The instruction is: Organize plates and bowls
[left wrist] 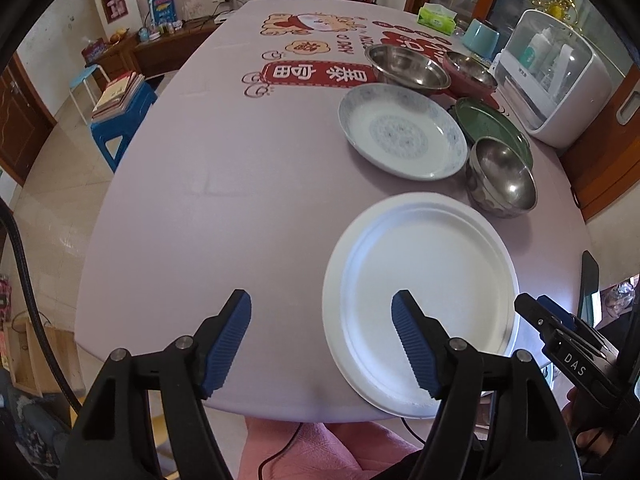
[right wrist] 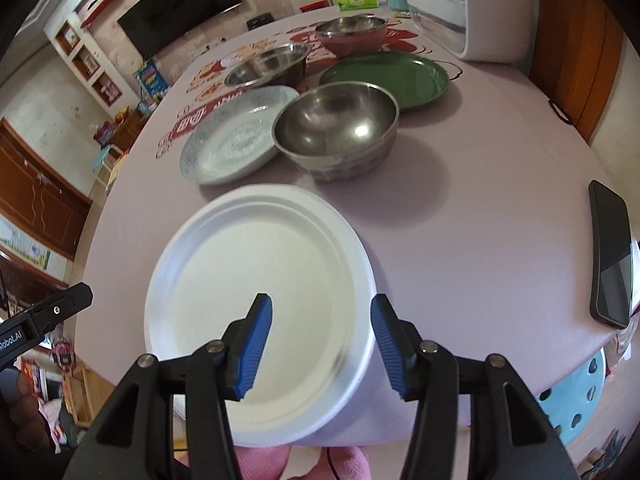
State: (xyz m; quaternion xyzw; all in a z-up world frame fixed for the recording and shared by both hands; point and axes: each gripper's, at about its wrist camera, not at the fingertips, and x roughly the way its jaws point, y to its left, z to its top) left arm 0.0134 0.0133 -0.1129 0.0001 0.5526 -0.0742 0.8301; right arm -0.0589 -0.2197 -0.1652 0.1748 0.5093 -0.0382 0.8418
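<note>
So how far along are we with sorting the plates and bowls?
Early on. Done: the white plate lies flat at the near table edge, and one steel bowl sits nested in the red bowl. In hand: nothing; the left gripper and right gripper are both open and empty. Left: the patterned plate, green plate and two loose steel bowls remain unstacked.

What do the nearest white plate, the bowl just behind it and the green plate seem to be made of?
White plate: probably paper or foam, matte, with a pressed ridged rim.
Bowl: metal, likely stainless steel, shiny with bright reflections.
Green plate: glossy and smooth; enamel, melamine or glazed ceramic, cannot tell which.
</note>
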